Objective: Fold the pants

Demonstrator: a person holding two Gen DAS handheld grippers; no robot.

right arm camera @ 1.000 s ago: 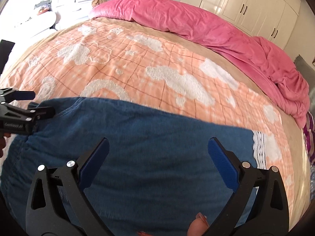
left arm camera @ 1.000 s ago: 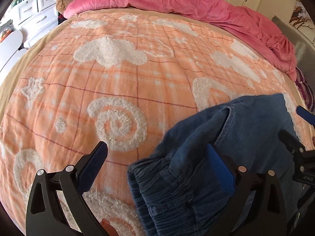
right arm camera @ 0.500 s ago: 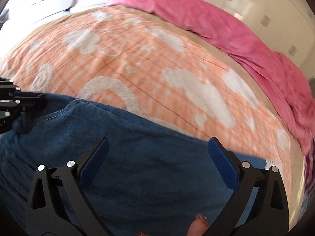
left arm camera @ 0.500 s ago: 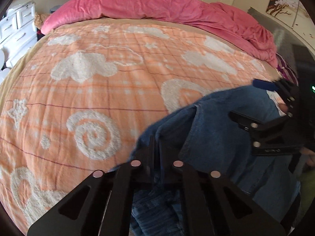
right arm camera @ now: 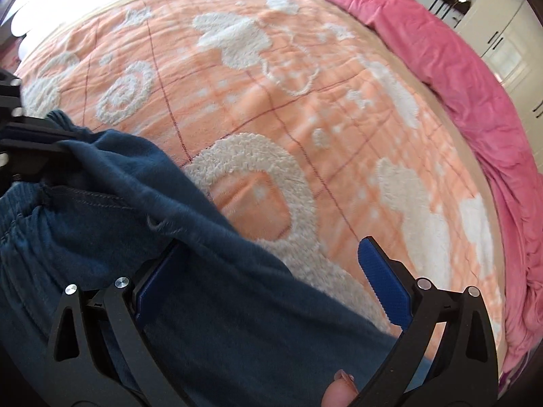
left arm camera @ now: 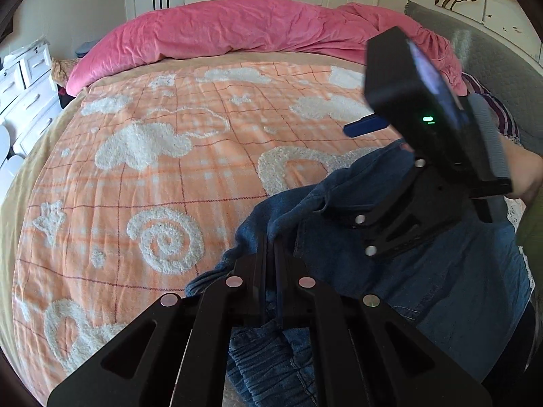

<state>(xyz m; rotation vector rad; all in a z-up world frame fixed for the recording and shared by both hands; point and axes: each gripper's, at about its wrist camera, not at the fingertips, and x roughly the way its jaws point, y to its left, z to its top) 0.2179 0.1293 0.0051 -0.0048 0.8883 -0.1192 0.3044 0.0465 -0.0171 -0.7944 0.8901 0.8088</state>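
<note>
the pants lie on the near right part of the blanket (orange, with white fleecy shapes). the left gripper is clamped tight on a bunched fold at their edge. the right gripper stands wide over the pants' far edge, its pads not pressing on the cloth.

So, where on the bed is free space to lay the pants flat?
The orange blanket lies bare from the pink duvet down to the swirl pattern. It is crowded at the near right, where the pants and both claws sit.
</note>
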